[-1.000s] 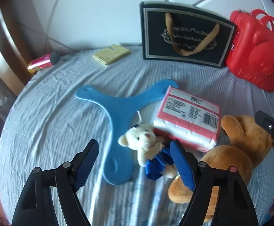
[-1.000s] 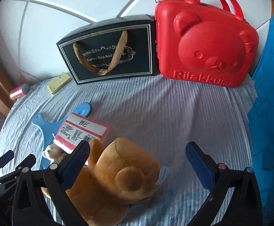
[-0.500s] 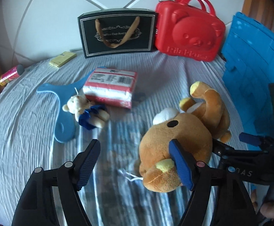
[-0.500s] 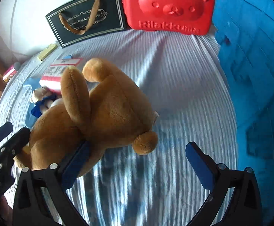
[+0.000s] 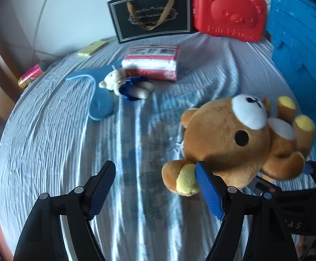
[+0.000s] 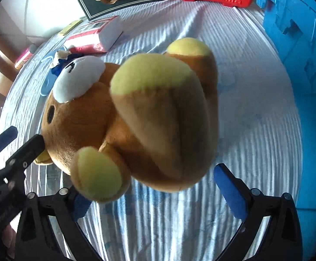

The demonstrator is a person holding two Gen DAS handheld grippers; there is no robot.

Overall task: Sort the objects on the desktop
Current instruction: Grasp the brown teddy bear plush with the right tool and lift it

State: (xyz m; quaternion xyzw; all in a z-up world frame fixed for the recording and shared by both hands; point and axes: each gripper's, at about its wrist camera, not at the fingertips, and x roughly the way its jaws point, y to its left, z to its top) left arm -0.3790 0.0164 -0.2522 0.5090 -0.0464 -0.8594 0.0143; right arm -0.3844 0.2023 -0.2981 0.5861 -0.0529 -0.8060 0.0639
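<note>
Lying leftmost on the grey sheet (image 5: 49,143): pink tube (image 5: 30,77), yellow pad (image 5: 92,47), small white bear (image 5: 123,83), likely unsorted. Left gripper (image 5: 155,190): jaws apart, empty, right finger against the brown plush bear (image 5: 229,139). Right gripper (image 6: 158,193): apart; the right-wrist view alone shows the bear's legs filling its gap, unclamped.
</note>
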